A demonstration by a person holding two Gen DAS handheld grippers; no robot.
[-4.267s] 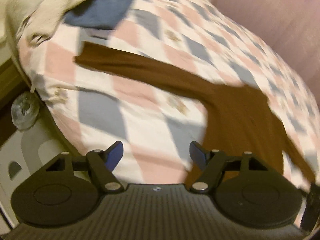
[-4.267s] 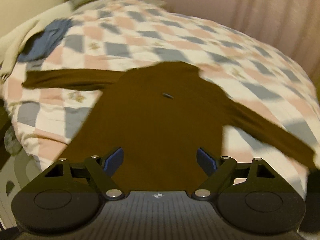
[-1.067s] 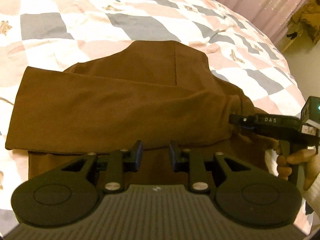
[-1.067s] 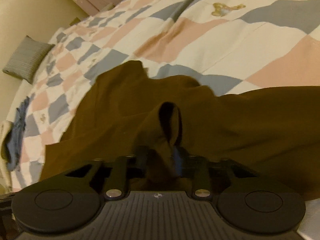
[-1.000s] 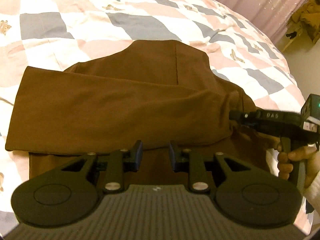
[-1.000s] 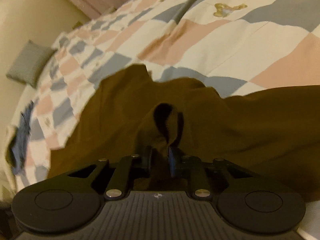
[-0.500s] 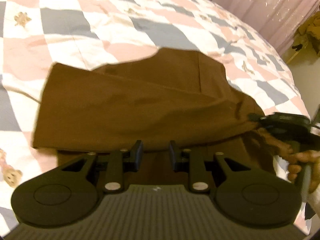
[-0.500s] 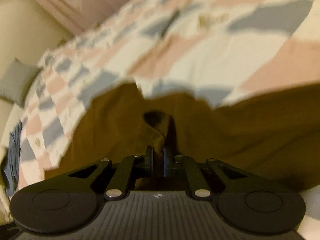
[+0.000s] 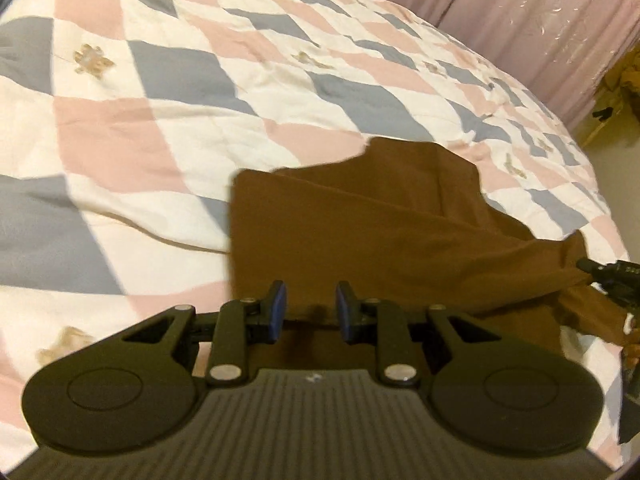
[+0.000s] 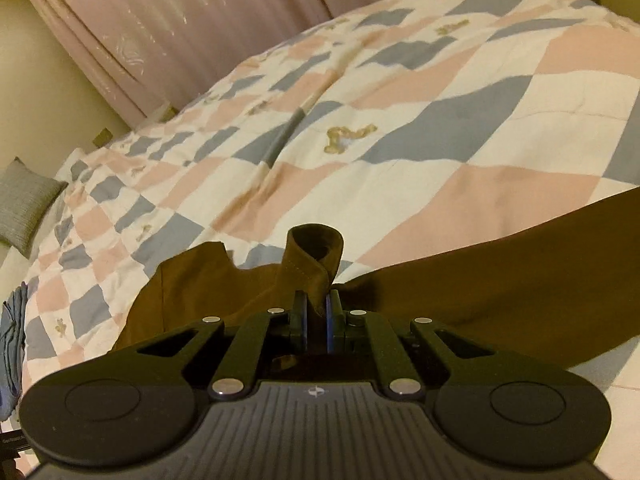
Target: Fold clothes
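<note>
Broadly, the work surface is a bed covered by a quilted bedspread of pink, grey and white diamond checks [image 9: 168, 92], with pale pink curtains [image 10: 192, 16] behind it. In the right wrist view a grey ribbed cushion [image 10: 24, 204] sits at 9 o'clock and a blue garment [image 10: 10, 356] lies at the edge near 8 o'clock.

The task item, a brown long-sleeved knit top [image 9: 360, 232], lies partly folded on the bedspread, from centre toward 3 o'clock in the left wrist view, one sleeve laid across its body.

The left gripper [image 9: 311, 307] hovers over the near edge of the top with its blue-padded fingers [image 9: 277, 308] parted by a moderate gap and nothing between them. The right gripper [image 10: 316, 320] has its fingers pressed nearly together on a cuff or sleeve end of the top, which stands up as a curled loop at 12 o'clock of the fingers.

Handling judgement: the fabric appears light, soft and limp. It will drape and sag between hold points and offers no stiffness. Grip is best taken at seams, cuffs or hems, where doubled layers resist slipping. A pinch through a single layer may pull free or drag the lower layers out of alignment.
</note>
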